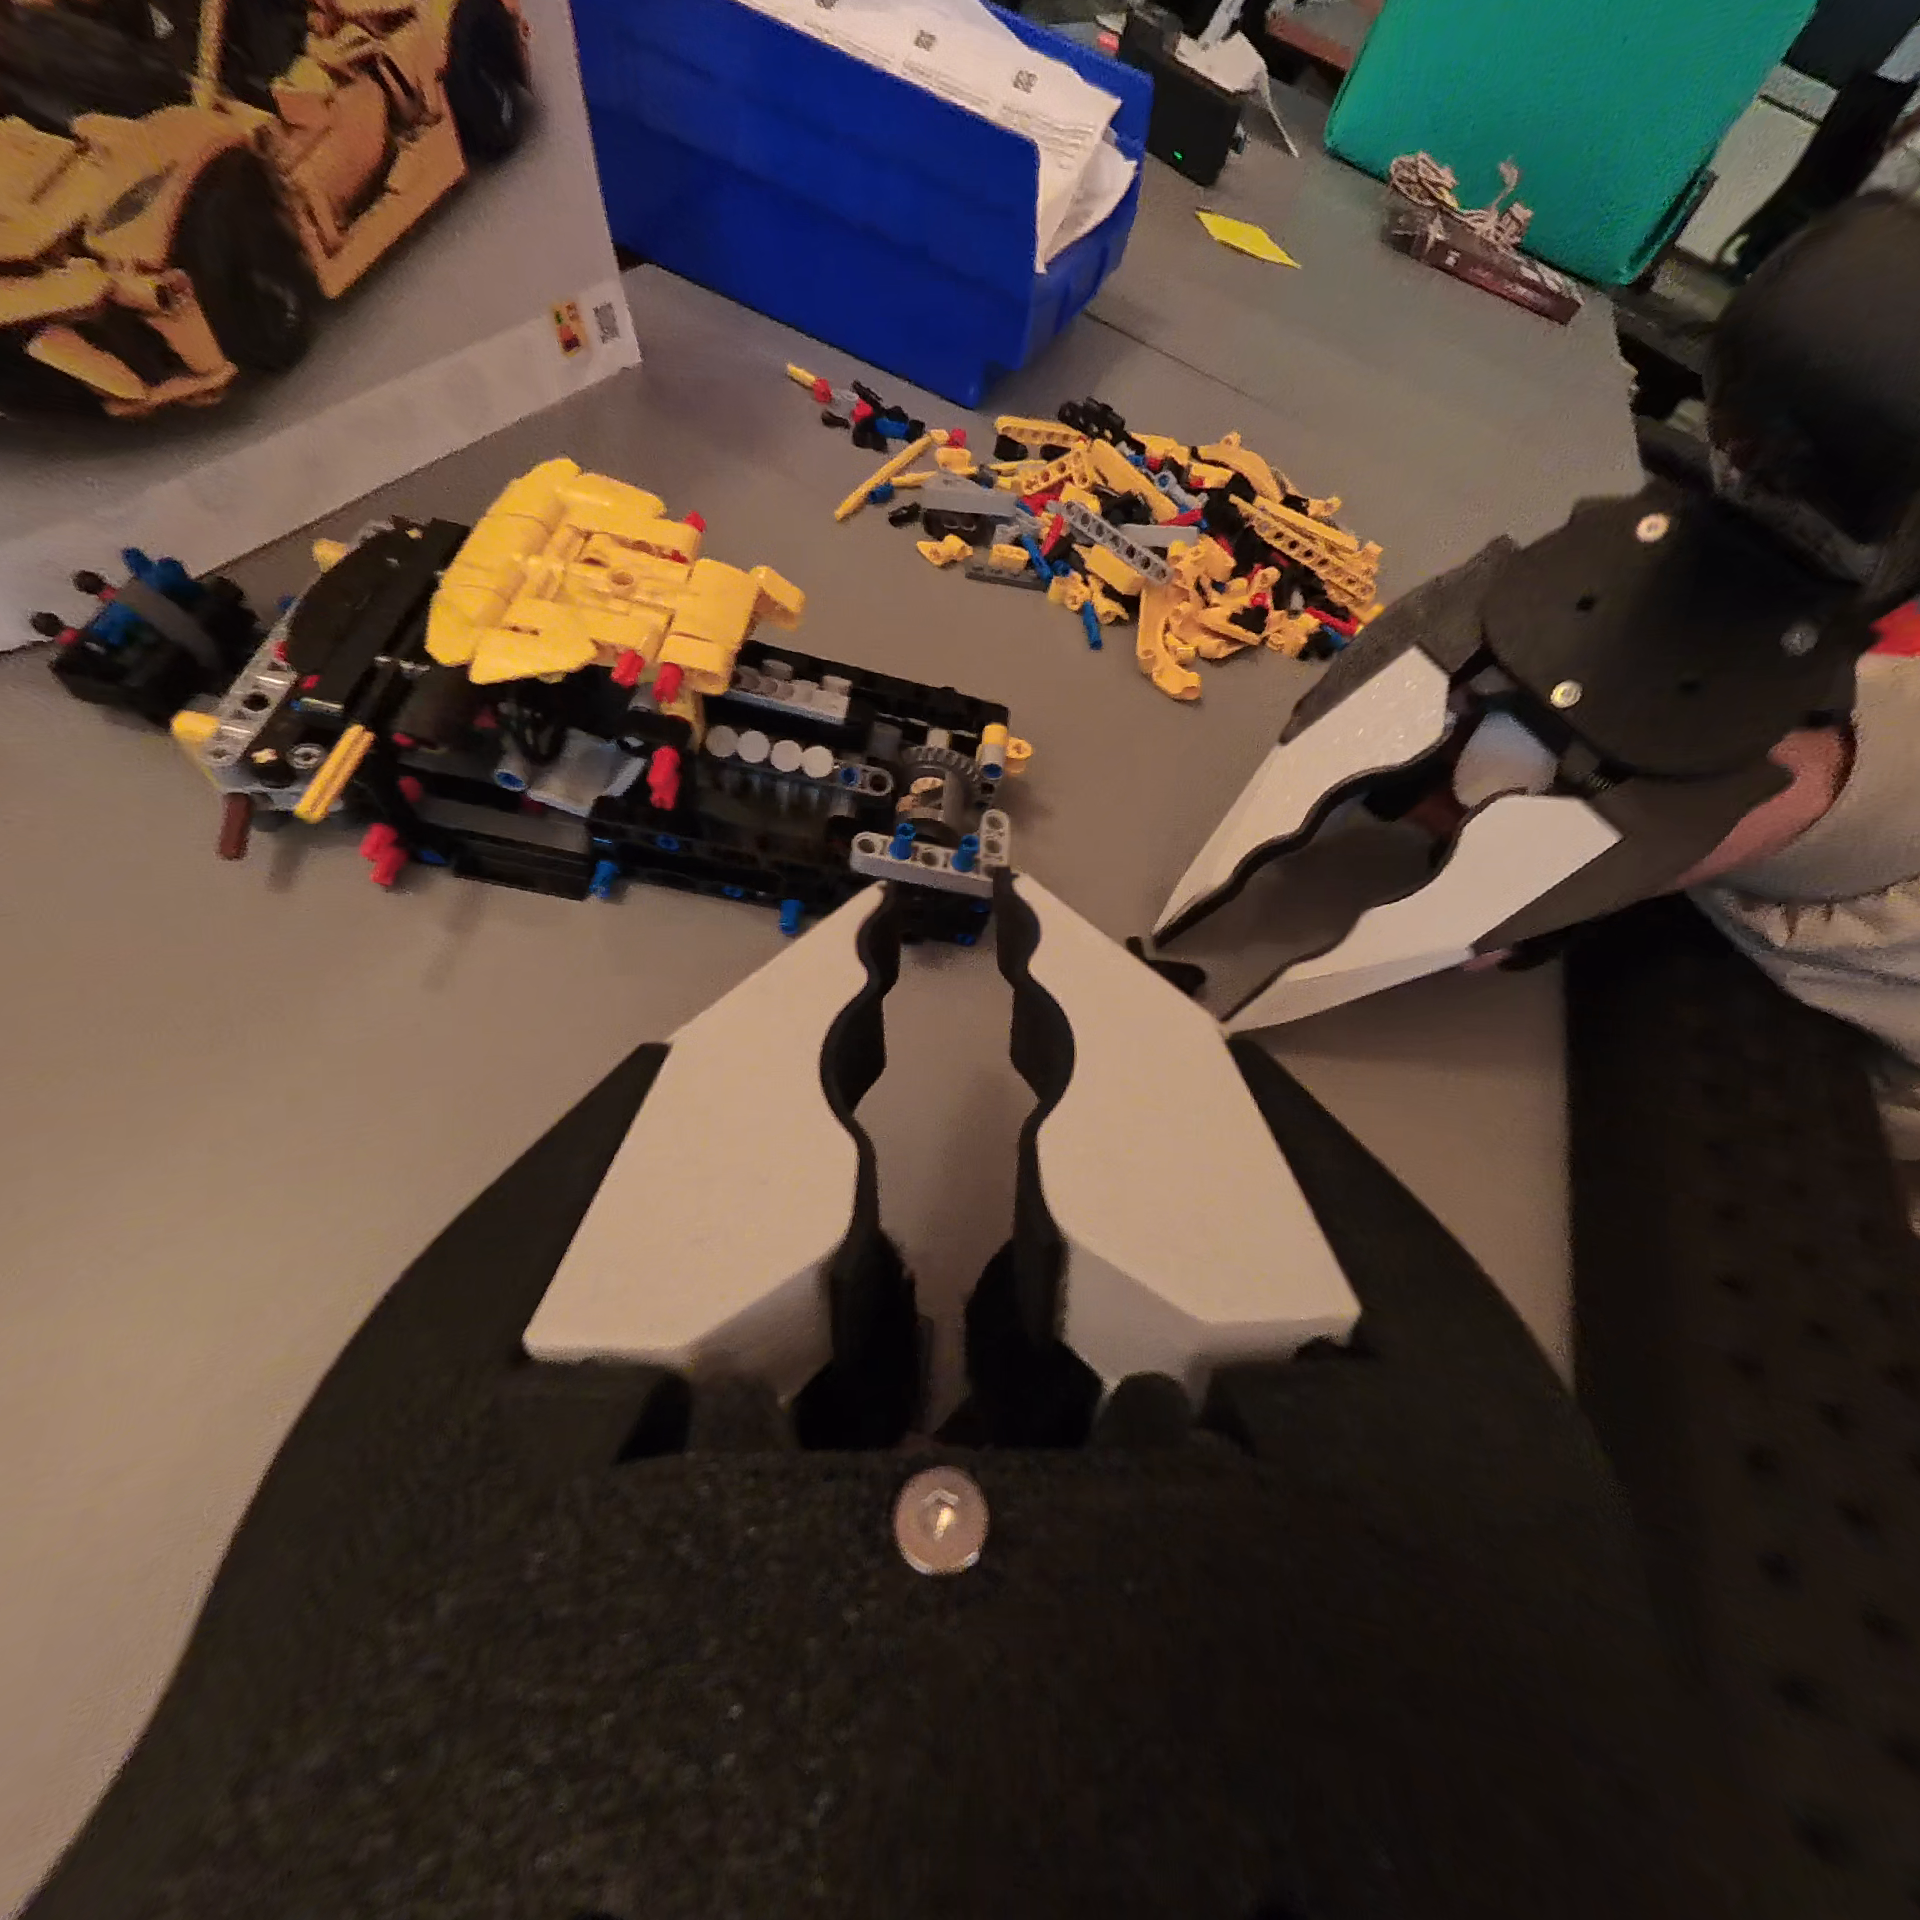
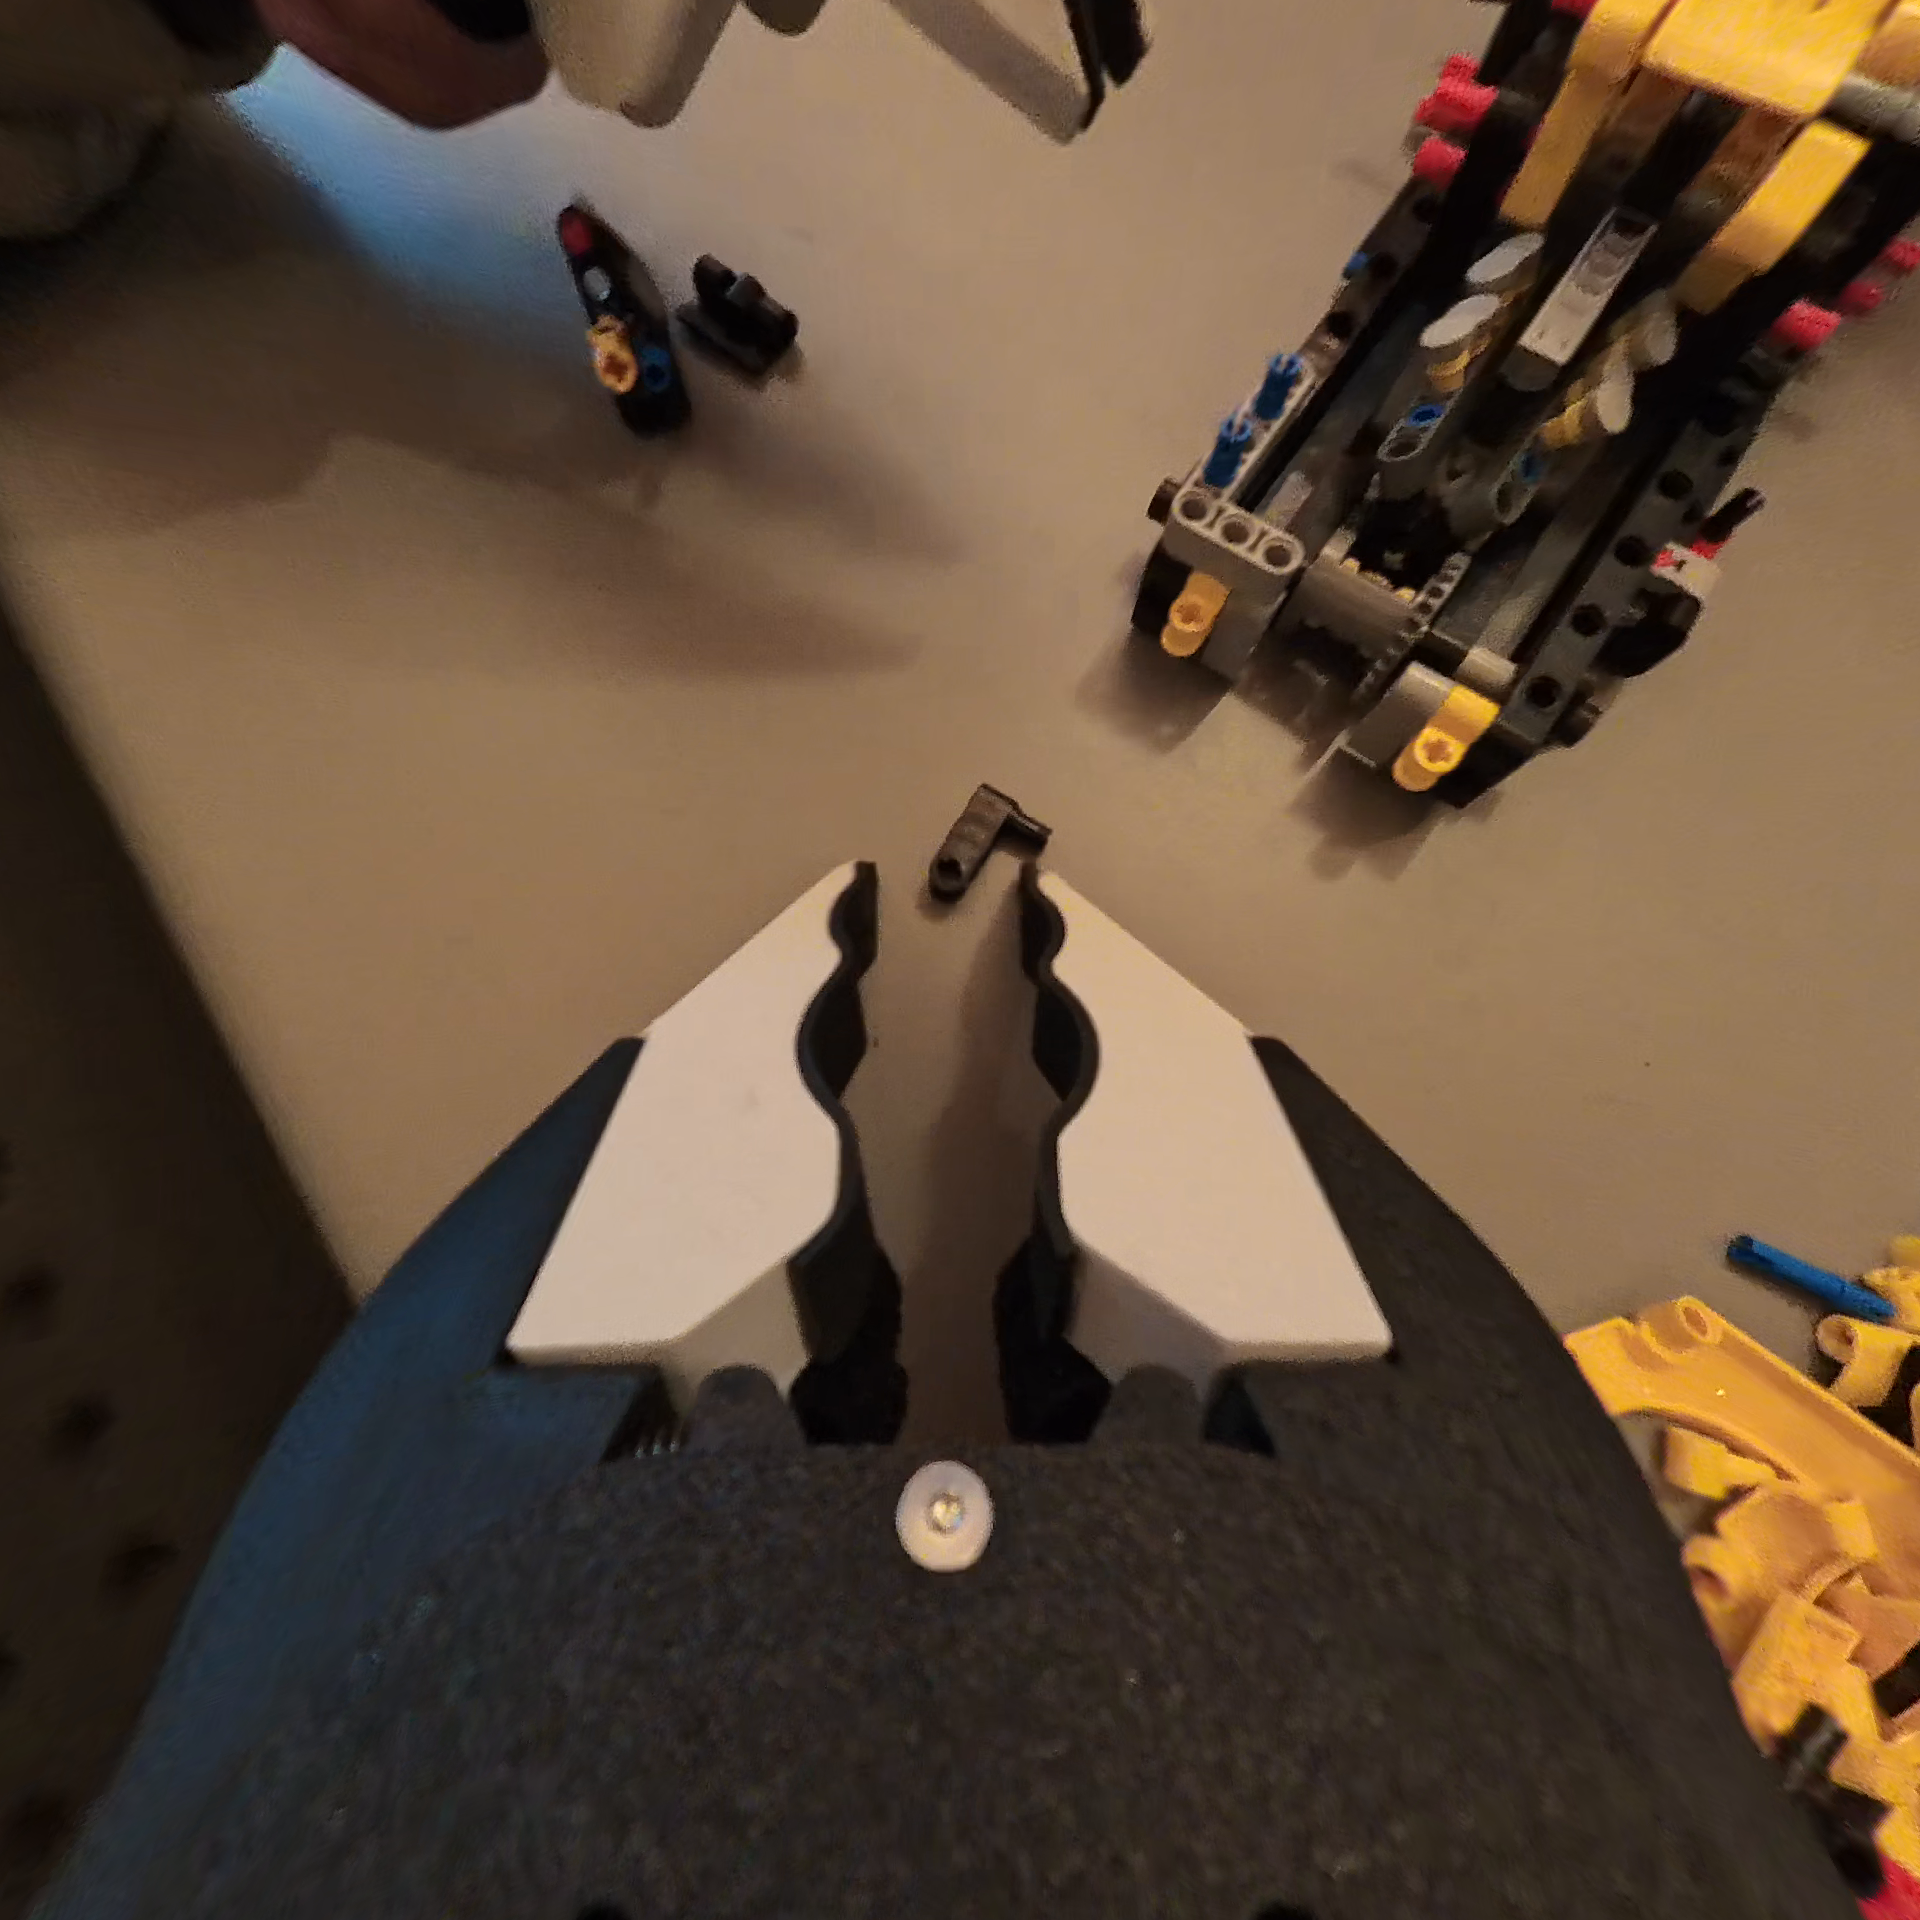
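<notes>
My left gripper (image 1: pixel 940 896) is open and empty. Its tips sit just short of the near end of a partly built black and yellow toy car chassis (image 1: pixel 582 727), by a grey beam with blue pins (image 1: pixel 932 854). My right gripper (image 2: pixel 951 878) is open, low over the grey table. A small black connector piece (image 2: pixel 982 836) lies just ahead of its tips, touching neither. The right gripper also shows in the left wrist view (image 1: pixel 1195 977). The chassis shows in the right wrist view (image 2: pixel 1507 468) at the upper right.
A pile of loose yellow, black and grey parts (image 1: pixel 1143 540) lies beyond the chassis; it also shows in the right wrist view (image 2: pixel 1787 1538). Two small black parts (image 2: pixel 665 322) lie farther out. A blue bin with papers (image 1: pixel 852 177), a car picture sheet (image 1: pixel 260 208) and a green box (image 1: pixel 1558 114) stand at the back. Left tips to right tips: about 11 centimeters.
</notes>
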Motion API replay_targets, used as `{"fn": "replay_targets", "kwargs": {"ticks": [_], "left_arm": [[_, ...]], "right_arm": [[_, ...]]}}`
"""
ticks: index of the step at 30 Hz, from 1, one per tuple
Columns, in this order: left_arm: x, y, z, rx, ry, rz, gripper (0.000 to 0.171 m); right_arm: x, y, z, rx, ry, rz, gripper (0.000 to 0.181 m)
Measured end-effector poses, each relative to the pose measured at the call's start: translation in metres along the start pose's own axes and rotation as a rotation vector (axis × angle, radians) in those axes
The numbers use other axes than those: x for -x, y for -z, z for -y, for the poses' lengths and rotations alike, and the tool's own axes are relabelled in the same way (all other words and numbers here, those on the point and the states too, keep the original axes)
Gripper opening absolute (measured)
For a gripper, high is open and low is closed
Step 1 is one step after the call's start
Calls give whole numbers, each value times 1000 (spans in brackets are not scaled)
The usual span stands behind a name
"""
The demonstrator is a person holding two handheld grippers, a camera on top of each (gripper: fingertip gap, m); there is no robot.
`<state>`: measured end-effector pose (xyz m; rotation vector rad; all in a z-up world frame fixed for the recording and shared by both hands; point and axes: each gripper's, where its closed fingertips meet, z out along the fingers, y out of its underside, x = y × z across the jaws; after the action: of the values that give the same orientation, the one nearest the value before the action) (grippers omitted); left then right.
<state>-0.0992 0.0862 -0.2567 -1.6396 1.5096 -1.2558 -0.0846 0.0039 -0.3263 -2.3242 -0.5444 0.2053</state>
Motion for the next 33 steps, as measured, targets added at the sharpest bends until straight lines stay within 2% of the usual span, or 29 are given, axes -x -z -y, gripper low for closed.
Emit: {"fn": "replay_targets", "kwargs": {"ticks": [3,6,9,12,19,25,30,33], "left_arm": [[-14,-3,1,-3,58,-68,17],[-29,-6,-6,26,183,-151,18],[-34,-6,-3,9,250,-191,22],[-49,0,11,-63,302,-311,22],[-66,0,20,-125,258,-372,21],[-70,-2,20,-142,279,-409,20],[-75,-1,22,-157,297,-447,7],[-74,-1,18,-133,262,-430,7]], "right_arm": [[-5,-6,5,-10,-9,-86,9],[-8,-6,13,-49,75,-169,7],[-17,16,47,-208,208,-356,6],[-17,36,70,-338,302,-464,6],[-5,57,87,-480,343,-471,6],[2,57,88,-488,382,-461,6],[4,55,87,-479,411,-463,6],[4,52,86,-505,320,-402,7]]}}
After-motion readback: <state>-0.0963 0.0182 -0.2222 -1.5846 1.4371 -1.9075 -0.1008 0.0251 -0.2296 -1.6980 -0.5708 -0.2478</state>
